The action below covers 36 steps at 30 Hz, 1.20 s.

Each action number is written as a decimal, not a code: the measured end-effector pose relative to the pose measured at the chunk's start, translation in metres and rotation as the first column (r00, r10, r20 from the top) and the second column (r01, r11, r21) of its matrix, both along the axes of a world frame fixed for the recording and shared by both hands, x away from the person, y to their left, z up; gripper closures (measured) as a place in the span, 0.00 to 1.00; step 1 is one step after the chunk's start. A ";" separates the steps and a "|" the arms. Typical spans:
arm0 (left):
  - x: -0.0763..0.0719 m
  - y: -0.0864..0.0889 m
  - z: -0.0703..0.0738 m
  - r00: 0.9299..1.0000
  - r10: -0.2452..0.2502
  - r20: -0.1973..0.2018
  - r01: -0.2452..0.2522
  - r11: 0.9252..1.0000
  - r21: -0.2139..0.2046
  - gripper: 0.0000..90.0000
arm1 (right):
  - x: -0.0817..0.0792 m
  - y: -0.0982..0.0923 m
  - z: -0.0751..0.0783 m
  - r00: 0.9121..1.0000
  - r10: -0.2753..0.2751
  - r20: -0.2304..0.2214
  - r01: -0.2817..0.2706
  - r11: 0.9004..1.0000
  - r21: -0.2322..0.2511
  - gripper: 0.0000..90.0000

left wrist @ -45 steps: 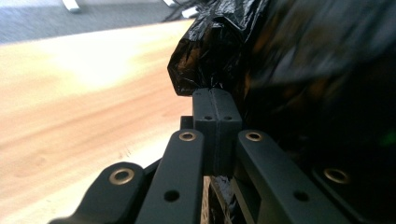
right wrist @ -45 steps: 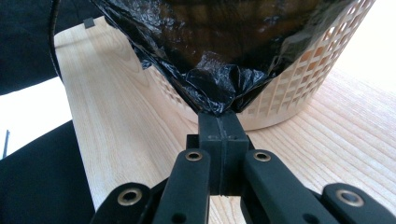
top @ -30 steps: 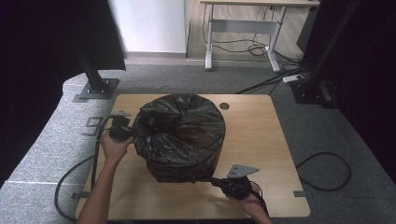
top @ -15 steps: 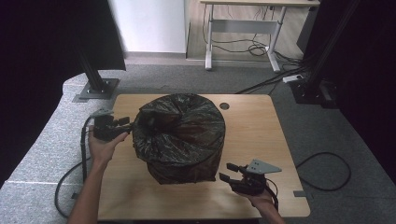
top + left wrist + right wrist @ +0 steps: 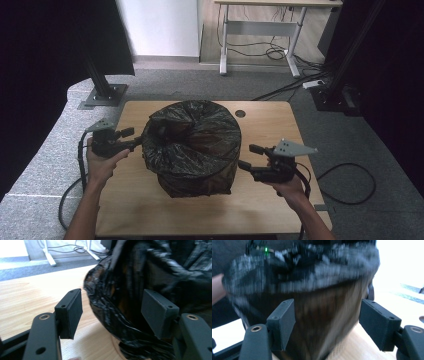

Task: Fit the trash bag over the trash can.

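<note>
A bin lined with a black plastic bag (image 5: 192,145) stands at the centre of the wooden table (image 5: 280,120). The left gripper (image 5: 131,139), at its nine o'clock, spreads its jaws around the bag's rim fold; the right gripper (image 5: 250,157), at four o'clock, gapes empty. I judge the step is grasping the liner: next, close the left on the fold.

bag (image 5: 192,145): glossy black | table (image 5: 280,125): light wood grain | grippers' jaws: black

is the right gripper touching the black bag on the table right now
Apart. In the high view, bare tabletop shows between the right gripper and the black bag; the right gripper view shows its fingers spread open short of it.
</note>
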<state>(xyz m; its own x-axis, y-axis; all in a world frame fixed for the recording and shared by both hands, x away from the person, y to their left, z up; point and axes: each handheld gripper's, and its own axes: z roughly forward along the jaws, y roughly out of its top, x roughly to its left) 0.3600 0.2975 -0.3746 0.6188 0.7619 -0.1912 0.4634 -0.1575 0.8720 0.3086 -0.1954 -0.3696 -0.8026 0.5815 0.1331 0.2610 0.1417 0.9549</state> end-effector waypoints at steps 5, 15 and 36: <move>-0.007 0.002 0.006 1.000 -0.016 0.011 0.016 1.000 -0.003 0.38 | 0.016 0.007 0.023 1.000 0.015 -0.014 -0.015 1.000 0.007 0.31; -0.015 0.006 0.012 1.000 -0.013 0.020 0.013 1.000 0.004 0.38 | 0.040 0.036 0.060 0.996 0.064 -0.063 -0.065 0.998 -0.013 0.32; -0.022 0.020 0.014 0.998 -0.057 0.012 0.057 0.998 -0.014 0.36 | 0.084 0.107 0.087 0.991 0.083 -0.109 -0.100 0.983 -0.157 0.33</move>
<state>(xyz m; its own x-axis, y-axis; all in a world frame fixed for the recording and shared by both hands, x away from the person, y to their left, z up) 0.3380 0.3172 -0.3605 0.6634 0.7225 -0.1947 0.4440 -0.1706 0.8797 0.3925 -0.0883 -0.2828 -0.8406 0.5267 0.1266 0.3339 0.3198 0.8867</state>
